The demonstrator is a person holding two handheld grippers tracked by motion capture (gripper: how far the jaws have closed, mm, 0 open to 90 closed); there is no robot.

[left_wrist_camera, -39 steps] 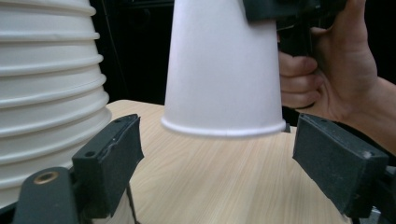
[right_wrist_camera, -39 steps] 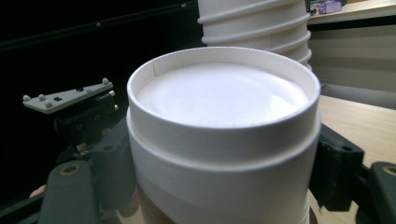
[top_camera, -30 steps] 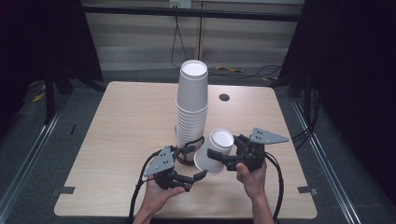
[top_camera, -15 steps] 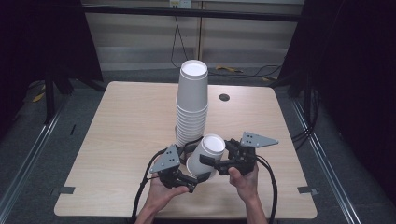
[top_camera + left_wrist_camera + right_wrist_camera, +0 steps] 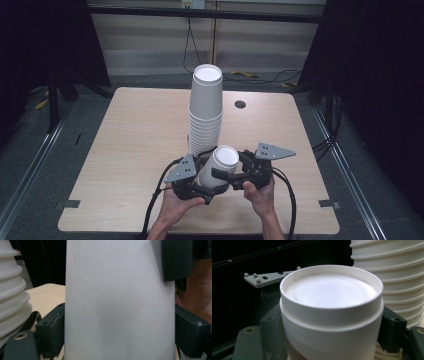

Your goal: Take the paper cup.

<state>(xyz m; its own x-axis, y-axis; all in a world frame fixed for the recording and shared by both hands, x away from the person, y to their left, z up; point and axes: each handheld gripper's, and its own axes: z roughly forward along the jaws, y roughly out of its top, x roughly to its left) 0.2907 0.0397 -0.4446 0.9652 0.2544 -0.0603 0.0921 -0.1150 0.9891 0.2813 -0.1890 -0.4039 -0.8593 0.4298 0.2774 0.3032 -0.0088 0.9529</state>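
A tall stack of upturned white paper cups [image 5: 205,115] stands at the table's middle. Just in front of it, a single white cup [image 5: 222,167] is held bottom-up between both grippers. My left gripper [image 5: 206,188] is shut on its lower wall, with a black jaw on each side of the cup [image 5: 120,302]. My right gripper [image 5: 226,176] is shut higher up on the same cup [image 5: 329,305]. A ledge below the cup's top band suggests a second cup nested inside. The stack [image 5: 392,277] rises close behind at the right.
The light wooden table [image 5: 125,150] has a small dark hole [image 5: 240,104] behind the stack. Black cables trail from both grippers over the front edge. Dark frame posts stand beside the table at left and right.
The right gripper brought the tilted cup down and left to the left gripper. The cup now stands more upright with both grippers shut on it.
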